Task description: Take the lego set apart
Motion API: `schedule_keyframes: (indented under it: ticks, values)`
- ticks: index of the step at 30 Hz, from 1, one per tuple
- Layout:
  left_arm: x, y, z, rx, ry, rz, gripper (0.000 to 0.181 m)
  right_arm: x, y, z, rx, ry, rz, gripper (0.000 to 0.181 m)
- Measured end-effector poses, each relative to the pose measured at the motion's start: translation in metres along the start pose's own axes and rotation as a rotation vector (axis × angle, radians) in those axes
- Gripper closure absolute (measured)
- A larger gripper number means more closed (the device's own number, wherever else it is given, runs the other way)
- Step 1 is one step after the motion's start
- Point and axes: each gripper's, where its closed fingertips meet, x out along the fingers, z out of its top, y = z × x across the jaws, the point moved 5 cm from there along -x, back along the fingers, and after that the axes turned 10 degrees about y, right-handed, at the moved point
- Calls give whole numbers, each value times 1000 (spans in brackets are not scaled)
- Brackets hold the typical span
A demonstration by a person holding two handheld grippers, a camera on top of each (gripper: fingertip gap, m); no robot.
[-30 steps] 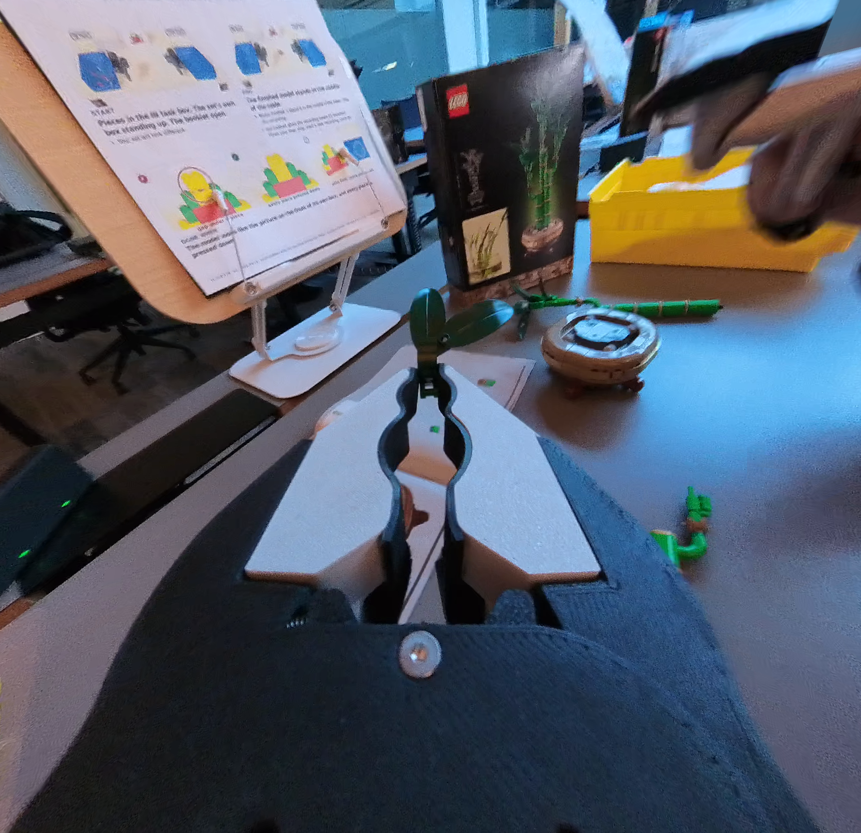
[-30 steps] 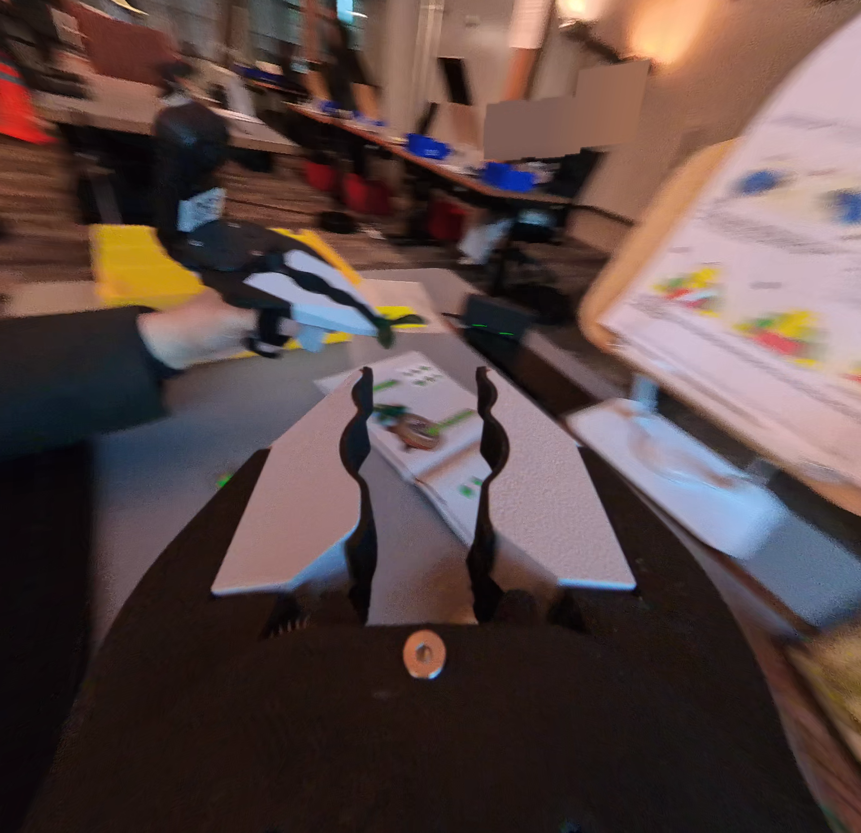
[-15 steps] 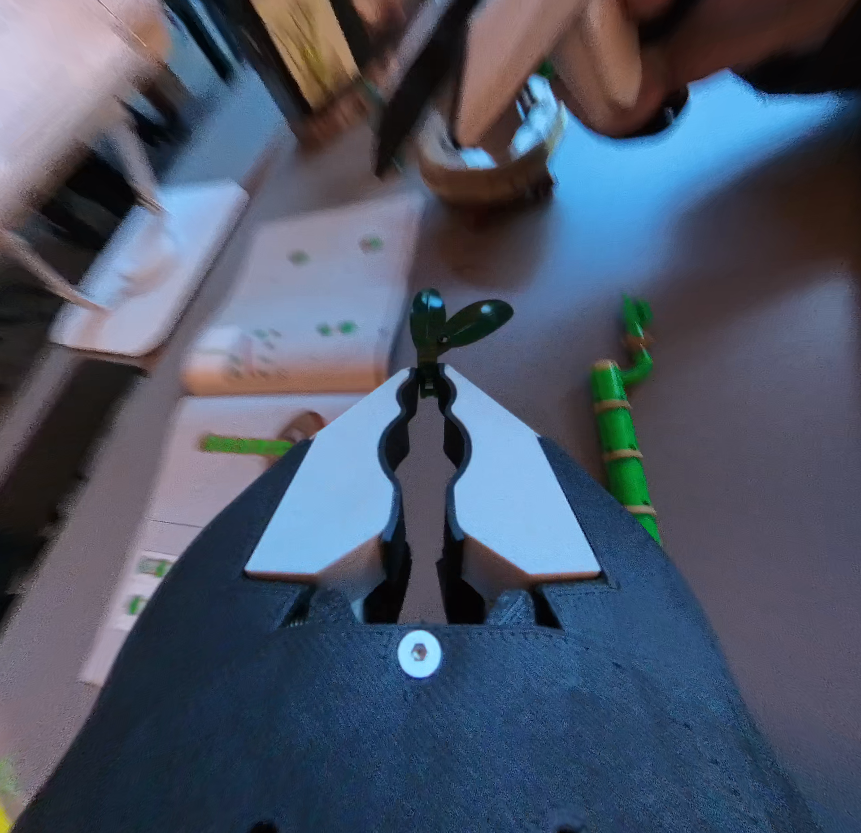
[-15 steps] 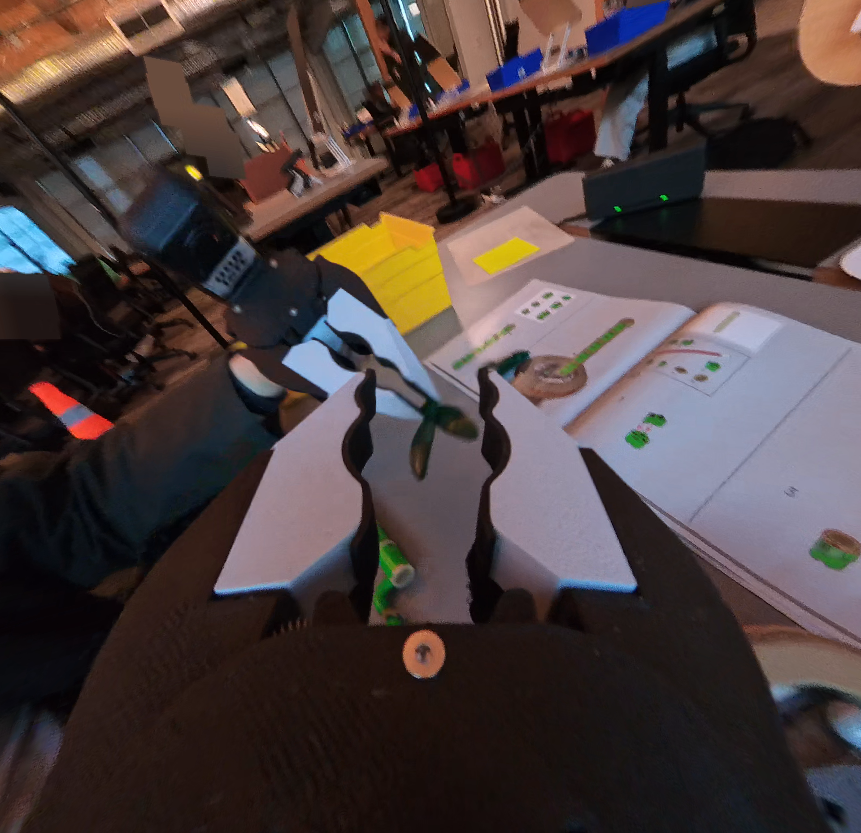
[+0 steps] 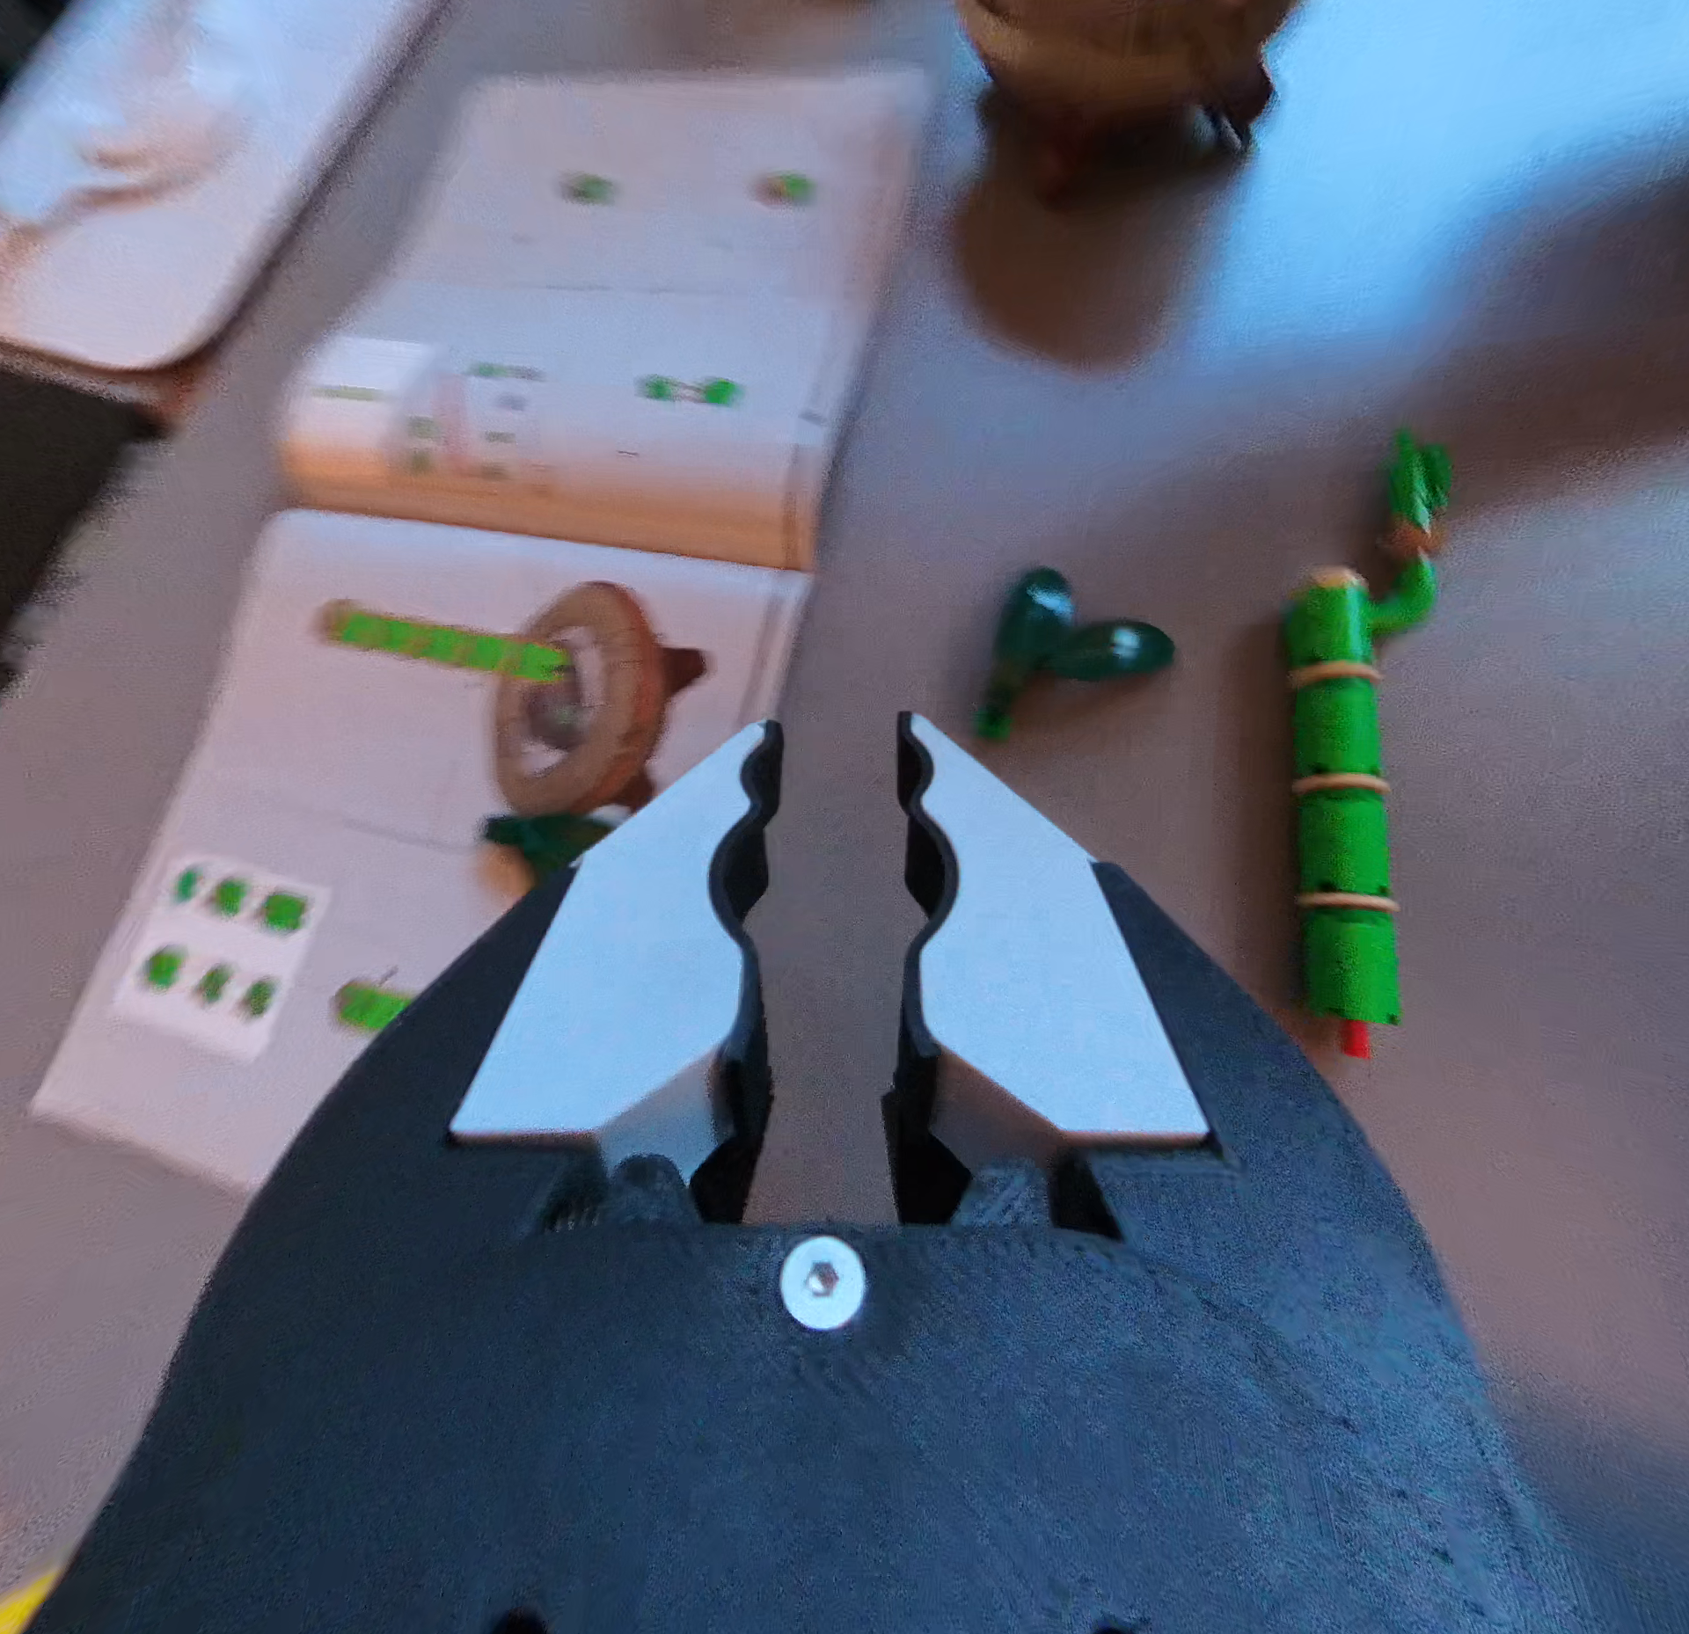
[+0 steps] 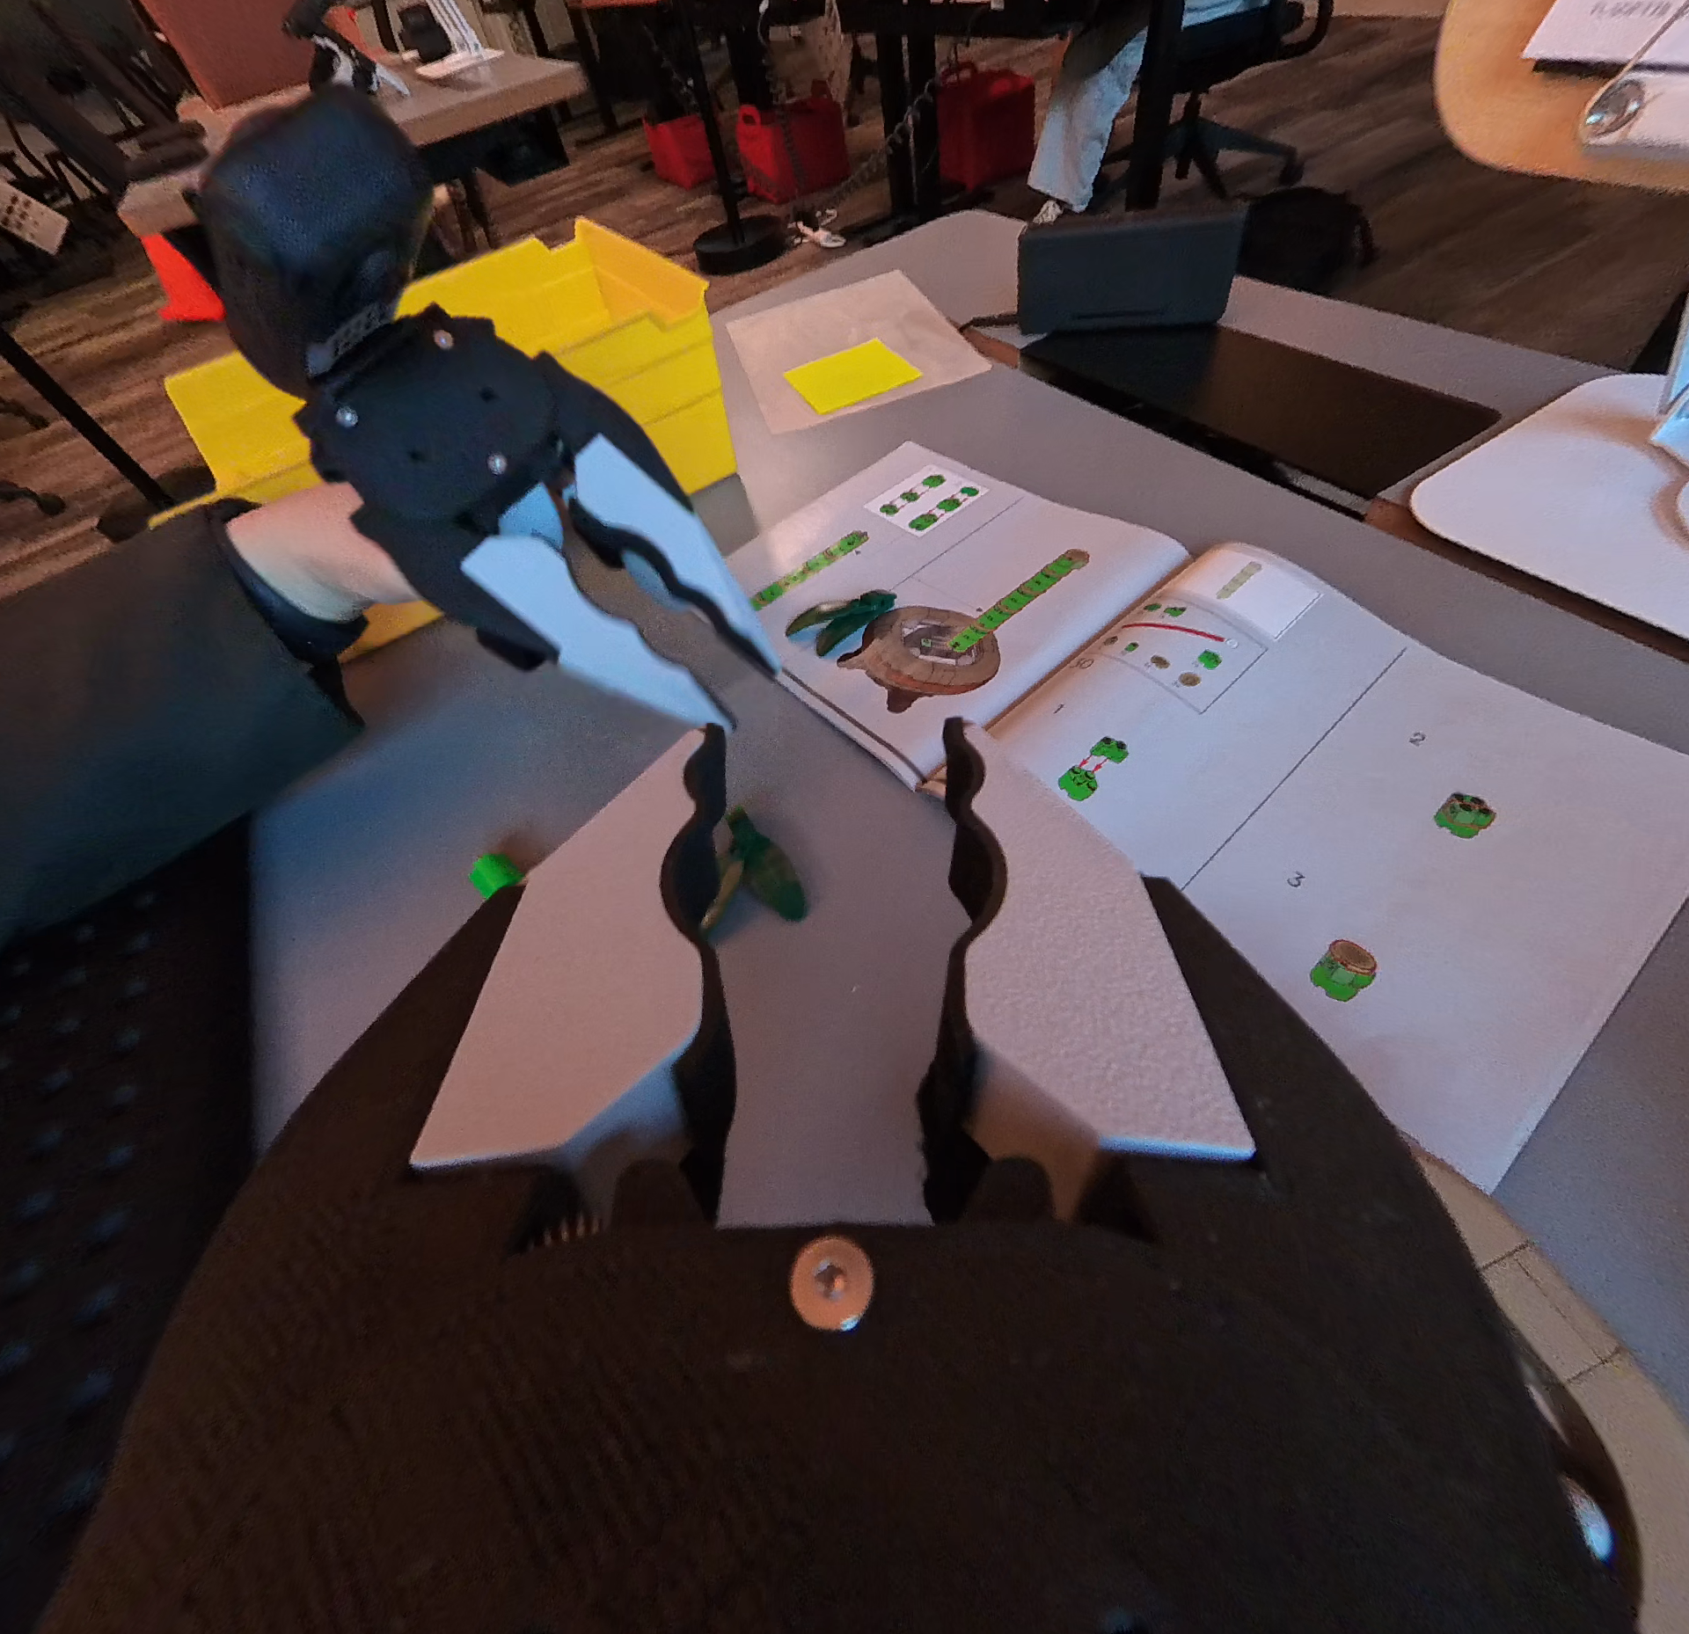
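Open workshop room with more desks, chairs and red bags in the background; a grey tabletop [image 6: 384, 905] is carrying the lego parts. An instruction booklet [image 6: 1280, 768] is lying open toward the far edge of the tabletop, and a yellow bin [image 6: 585, 329] is sitting beyond it at the far left corner.

Left claw [image 5: 839, 733] is hanging above the tabletop with jaws apart and nothing between them; in the right wrist view it [image 6: 754, 695] is pointing down, tips just above the surface. The dark green leaf piece [image 5: 1065, 644] is lying loose on the tabletop, just beside the booklet's [image 5: 512, 640] edge and ahead of the left claw to its right. A green bamboo stalk [image 5: 1343, 804] with tan rings is lying near the leaf piece, farther from the booklet, a small curved shoot at its far end. The round brown pot base [image 5: 1115, 28] is standing farther back, blurred.

Right claw [image 6: 827, 740] is hovering with jaws apart, empty; the leaf piece [image 6: 759, 868] is showing on the tabletop between its fingers.
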Motion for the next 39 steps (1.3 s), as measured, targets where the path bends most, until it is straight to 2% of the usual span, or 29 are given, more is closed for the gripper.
schedule_keyframes:
  ticks: [4,6,8,10,11,13,15,17,19,22,24,27,30,33,35,39]
  values:
    - [-28,57,-12,-363,-238,161,143,-3,-1,3,9,-22,3,134]
    - [-19,67,-27,-443,-163,173,140,-1,-2,0,2,-6,-7,134]
    - [-2,68,-40,-424,-35,209,139,1,-2,-2,-9,11,-13,134]
    - [13,64,-46,-406,56,188,143,2,-2,-3,-18,21,-20,134]
    - [16,63,-45,-405,53,176,144,3,-2,-3,-23,25,-23,134]
    - [16,64,-44,-389,44,171,159,3,-2,-4,-30,35,-32,134]
    - [13,66,-41,-350,18,201,166,4,-2,-6,-31,48,-33,134]
    - [6,63,-32,-312,-38,205,166,6,-2,-8,-33,62,-28,134]
    - [-8,47,-4,-251,-208,133,166,6,0,-8,-45,54,-21,134]
    - [-39,15,44,-135,-519,33,166,-2,12,6,-42,-60,66,136]
    - [-53,-1,62,-60,-621,68,166,-11,19,17,-7,-155,132,137]
    - [-64,-23,79,30,-710,70,167,-18,28,26,77,-267,255,137]
    - [-66,-40,89,70,-759,12,167,-19,32,29,170,-332,373,137]
    - [-66,-53,96,80,-801,-64,167,-22,36,32,214,-408,487,148]
    - [-66,-57,98,79,-814,-99,167,-30,39,35,198,-452,552,168]
    - [-77,-62,102,42,-907,-235,167,-39,48,39,175,-498,678,167]
